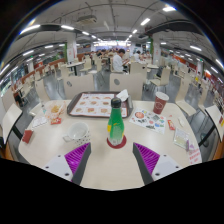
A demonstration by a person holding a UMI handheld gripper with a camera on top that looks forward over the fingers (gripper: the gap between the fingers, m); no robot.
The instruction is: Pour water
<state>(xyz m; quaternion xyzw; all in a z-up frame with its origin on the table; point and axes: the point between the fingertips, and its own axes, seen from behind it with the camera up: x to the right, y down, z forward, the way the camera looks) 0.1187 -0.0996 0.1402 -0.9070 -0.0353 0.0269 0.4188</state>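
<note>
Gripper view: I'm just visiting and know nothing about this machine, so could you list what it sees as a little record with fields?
place: a large hall with many tables and ceiling lights; people sit in the distance
surface: a white table
nearest object: a green bottle, upright, just ahead of the claw
claw: open, holding nothing; the bottle stands beyond its fingertips
beyond the bottle: a tray with a patterned surface
right of the bottle: a red cup
left of the bottle: a clear bowl
water poured: cannot tell
</note>
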